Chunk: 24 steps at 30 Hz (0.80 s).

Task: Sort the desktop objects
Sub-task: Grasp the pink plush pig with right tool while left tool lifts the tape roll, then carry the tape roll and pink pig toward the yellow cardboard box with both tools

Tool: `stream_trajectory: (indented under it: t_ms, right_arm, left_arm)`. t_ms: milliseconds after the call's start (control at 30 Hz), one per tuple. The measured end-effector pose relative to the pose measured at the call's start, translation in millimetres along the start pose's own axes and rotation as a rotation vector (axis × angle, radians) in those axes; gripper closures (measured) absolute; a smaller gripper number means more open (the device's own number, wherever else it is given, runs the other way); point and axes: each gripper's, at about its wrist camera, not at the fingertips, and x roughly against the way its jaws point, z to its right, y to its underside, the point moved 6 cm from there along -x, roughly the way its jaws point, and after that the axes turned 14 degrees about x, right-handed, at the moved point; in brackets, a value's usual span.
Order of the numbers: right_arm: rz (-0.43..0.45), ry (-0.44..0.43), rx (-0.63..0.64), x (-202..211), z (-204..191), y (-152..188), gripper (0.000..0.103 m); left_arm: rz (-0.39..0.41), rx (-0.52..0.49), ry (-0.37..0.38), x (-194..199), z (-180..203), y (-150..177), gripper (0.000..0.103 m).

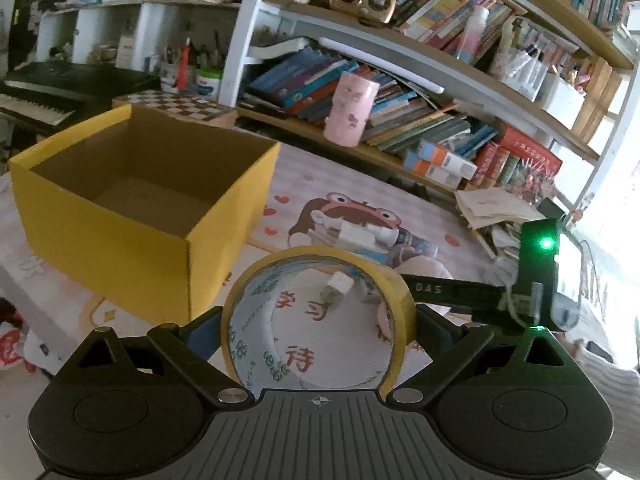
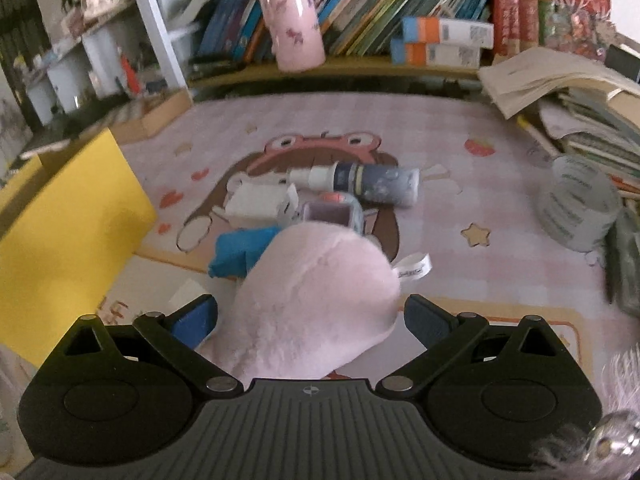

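My left gripper is shut on a yellow tape roll, held upright above the desk mat, just right of the open yellow cardboard box, whose inside looks empty. My right gripper stands around a pink plush toy; its fingers sit at the toy's sides with small gaps, so the hold is unclear. Beyond the plush lie a blue cloth, a white charger, a small lilac-and-grey box and a dark tube with a white cap. The box's yellow wall is at left.
A pink cartoon desk mat covers the desk. A pink cup stands at the back shelf edge. Books fill the shelves; loose books and papers pile at right, beside a clear tape roll. A keyboard lies far left.
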Motion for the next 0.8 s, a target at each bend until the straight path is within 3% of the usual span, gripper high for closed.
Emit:
stream_trajectory:
  t_ms: [67,233,533,800]
  right_arm:
    - [-0.008,-0.005,0.003,-4,0,1,0.015]
    - [0.015,-0.008,0.006,5,1,3,0.028]
    - [0.079,0.027,-0.062,62,-4,15,0.029]
    - [0.122,0.081,-0.113,119,-32,27,0.029]
  left_arm:
    - [0.003,0.003,-0.01,4,-3,1,0.005]
    - [0.014,0.016,-0.011,11,-10,2,0.005]
    - [0.017,-0.015,0.056,19,-16,-1,0.005]
    - [0.023,-0.045,0.132,31,-29,-14,0.005]
